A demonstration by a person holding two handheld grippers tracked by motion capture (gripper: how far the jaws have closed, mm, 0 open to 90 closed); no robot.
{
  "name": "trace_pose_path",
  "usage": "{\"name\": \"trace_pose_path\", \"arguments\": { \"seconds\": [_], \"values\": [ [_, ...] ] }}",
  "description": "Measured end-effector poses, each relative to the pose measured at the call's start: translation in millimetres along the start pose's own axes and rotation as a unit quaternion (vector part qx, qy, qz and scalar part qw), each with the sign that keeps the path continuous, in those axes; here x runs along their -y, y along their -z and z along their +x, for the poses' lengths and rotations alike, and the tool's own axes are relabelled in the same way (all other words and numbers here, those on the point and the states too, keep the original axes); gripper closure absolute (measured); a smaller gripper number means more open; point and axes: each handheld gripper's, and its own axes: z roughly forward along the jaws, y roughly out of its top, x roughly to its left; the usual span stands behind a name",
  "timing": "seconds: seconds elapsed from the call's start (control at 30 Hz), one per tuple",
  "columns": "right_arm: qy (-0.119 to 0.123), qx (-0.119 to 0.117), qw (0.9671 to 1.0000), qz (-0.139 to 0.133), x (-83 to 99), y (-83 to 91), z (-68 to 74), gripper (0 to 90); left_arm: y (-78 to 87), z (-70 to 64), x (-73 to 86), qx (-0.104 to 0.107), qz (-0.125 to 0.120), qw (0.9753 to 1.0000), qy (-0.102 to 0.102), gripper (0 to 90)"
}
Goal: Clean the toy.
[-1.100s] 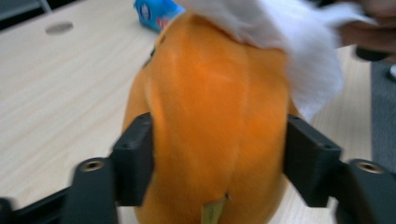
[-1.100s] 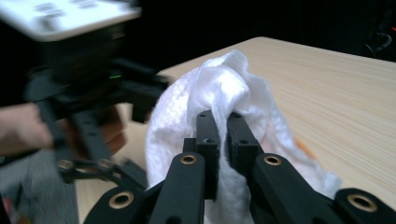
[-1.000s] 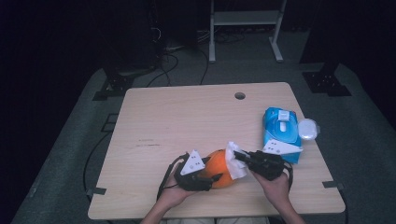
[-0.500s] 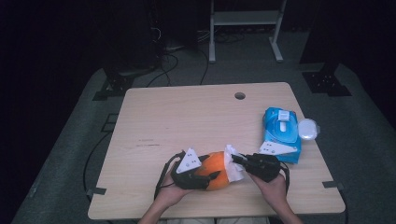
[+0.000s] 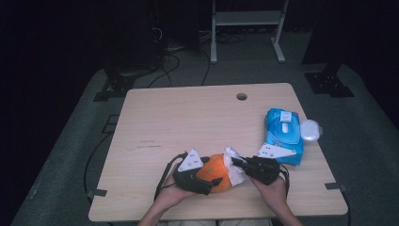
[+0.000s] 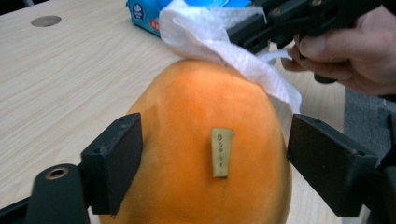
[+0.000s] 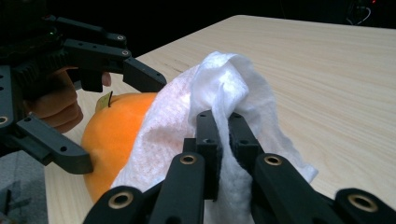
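Wiping looks like the step in hand, judging from the layout; the orange fruit [image 5: 214, 172] sits near the bottom centre of the high view, on the near edge of the table [image 5: 188, 117]. In the left gripper view the left gripper [image 6: 212, 172] has its jaws spread either side of the fruit [image 6: 210, 154]; whether the pads are actually pressed against the skin can't be told for sure, so it's counted as bracing rather than clamping. The right gripper [image 7: 223, 135] is pinched tight on a bunched white wipe [image 7: 219, 88], which is draped over the fruit's top. For a good wipe, light pressure is probably wanted and the fruit kept from rolling; the blue wipe pack [image 5: 283, 134] sits at the right of the high view, so a fresh sheet can be fetched if needed.
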Motion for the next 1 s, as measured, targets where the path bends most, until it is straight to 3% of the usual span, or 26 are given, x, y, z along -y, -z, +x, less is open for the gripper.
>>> {"name": "trace_pose_path", "arguments": {
  "seconds": [0.13,0.17,0.27,0.33,0.4,0.53,0.67,0.8,0.9,1.0],
  "values": [
    [0.001,-0.008,1.0,-0.005,-2.3,-0.1,7.0,84.4,-2.2,3.4,5.3,0.001,0.01,0.9999,0.008,18.3],
    [0.005,-0.016,0.9998,-0.009,-4.3,0.4,12.8,84.3,-3.1,3.2,6.3,-0.003,0.004,0.9999,0.01,19.9],
    [0.028,-0.037,0.9988,-0.015,-9.8,-0.1,26.5,84.3,-4.2,-0.9,4.2,-0.022,-0.001,0.9998,-0.002,30.3],
    [0.039,-0.03,0.9988,-0.009,-9.3,-1.8,29.0,84.3,-3.3,-3.3,1.8,-0.023,-0.003,0.9997,-0.01,31.6],
    [0.023,-0.029,0.9993,-0.008,-4.7,-3.0,19.7,84.4,-1.0,-2.8,1.8,-0.012,-0.014,0.9998,-0.007,29.2],
    [0.008,0.003,0.9999,-0.005,0.5,-3.1,5.9,84.4,5.3,6.7,2.9,0.005,-0.024,0.9995,0.019,17.3],
    [0.001,-0.004,1.0,-0.006,-1.8,-3.2,6.2,84.3,-3.3,14.4,10.6,0.01,0.0,0.9993,0.036,16.6],
    [0.015,-0.02,0.9996,-0.014,-7.6,-2.2,20.9,84.1,-3.4,8.3,8.5,-0.013,-0.008,0.9998,0.012,32.7],
    [0.026,-0.025,0.9993,-0.011,-11.8,0.2,25.8,84.1,-1.6,6.2,7.0,-0.011,-0.014,0.9998,0.009,36.6],
    [0.009,-0.02,0.9997,-0.009,-7.5,0.6,14.8,84.1,2.6,6.2,5.7,-0.005,-0.026,0.9995,0.015,39.3]
  ]
}}
